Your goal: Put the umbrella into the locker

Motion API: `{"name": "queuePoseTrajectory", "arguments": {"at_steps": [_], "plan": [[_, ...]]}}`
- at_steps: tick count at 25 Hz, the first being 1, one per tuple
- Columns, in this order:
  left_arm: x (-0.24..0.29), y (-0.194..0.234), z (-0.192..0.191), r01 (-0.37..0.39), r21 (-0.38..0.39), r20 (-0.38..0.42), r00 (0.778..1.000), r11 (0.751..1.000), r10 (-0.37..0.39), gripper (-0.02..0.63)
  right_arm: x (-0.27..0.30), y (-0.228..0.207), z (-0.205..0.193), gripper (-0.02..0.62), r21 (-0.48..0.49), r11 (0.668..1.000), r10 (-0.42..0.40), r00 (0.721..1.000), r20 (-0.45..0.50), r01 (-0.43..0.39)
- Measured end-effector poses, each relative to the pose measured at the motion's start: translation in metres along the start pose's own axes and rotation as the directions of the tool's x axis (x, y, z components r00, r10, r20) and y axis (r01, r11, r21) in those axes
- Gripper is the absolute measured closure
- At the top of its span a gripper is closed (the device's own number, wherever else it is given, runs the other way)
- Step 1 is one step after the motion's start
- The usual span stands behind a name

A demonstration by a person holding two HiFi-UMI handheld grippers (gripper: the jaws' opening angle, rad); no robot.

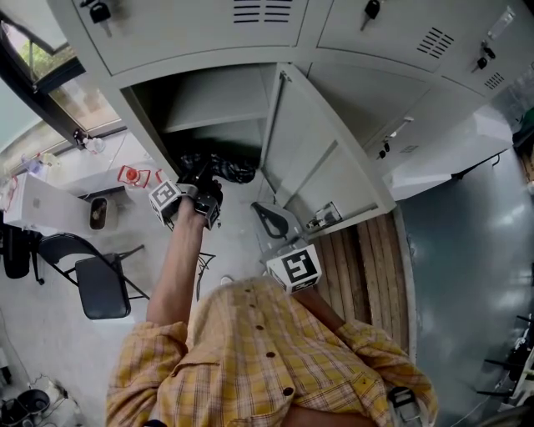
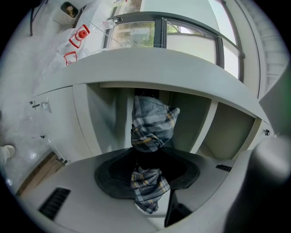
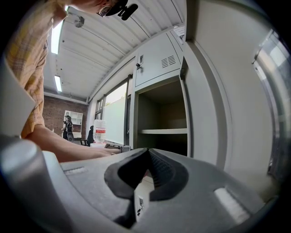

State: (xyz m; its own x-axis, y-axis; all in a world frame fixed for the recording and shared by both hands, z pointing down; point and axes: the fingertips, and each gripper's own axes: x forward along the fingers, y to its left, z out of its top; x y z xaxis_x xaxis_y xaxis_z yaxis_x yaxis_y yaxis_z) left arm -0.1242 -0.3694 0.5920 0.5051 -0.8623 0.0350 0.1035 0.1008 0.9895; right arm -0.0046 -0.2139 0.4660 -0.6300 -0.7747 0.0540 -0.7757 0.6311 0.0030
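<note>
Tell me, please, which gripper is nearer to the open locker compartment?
Left. The left gripper, clamped on the plaid umbrella, is at the mouth of the open locker compartment; the right gripper is back by the person's chest, beside the open door.

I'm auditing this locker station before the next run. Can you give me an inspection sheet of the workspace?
Surface: locker shelf bare; door open.
Job's things: umbrella, plaid, folded, pointing into the open compartment.
Clutter: chair and white box at left.
Grippers: left gripper shut on the umbrella; right gripper shut, empty, near the torso.
Cables: nothing seen.
Surroundings: window, wooden floor strip, keys in the upper doors.
</note>
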Motion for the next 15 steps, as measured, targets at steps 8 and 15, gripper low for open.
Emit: {"name": "queuePoseTrajectory", "arguments": {"at_steps": [8,15], "plan": [[0.010,0.012,0.014,0.001,-0.121,0.107,0.994,0.993,0.012,0.448,-0.001,-0.002,-0.003,0.597,0.009,1.000,-0.001,1.000,-0.012,0.001],[0.023,0.018,0.025,0.008,-0.158,0.182,0.983,0.987,0.021,0.448,-0.002,-0.005,-0.003,0.597,-0.006,1.000,-0.011,1.000,-0.002,0.011]]}}
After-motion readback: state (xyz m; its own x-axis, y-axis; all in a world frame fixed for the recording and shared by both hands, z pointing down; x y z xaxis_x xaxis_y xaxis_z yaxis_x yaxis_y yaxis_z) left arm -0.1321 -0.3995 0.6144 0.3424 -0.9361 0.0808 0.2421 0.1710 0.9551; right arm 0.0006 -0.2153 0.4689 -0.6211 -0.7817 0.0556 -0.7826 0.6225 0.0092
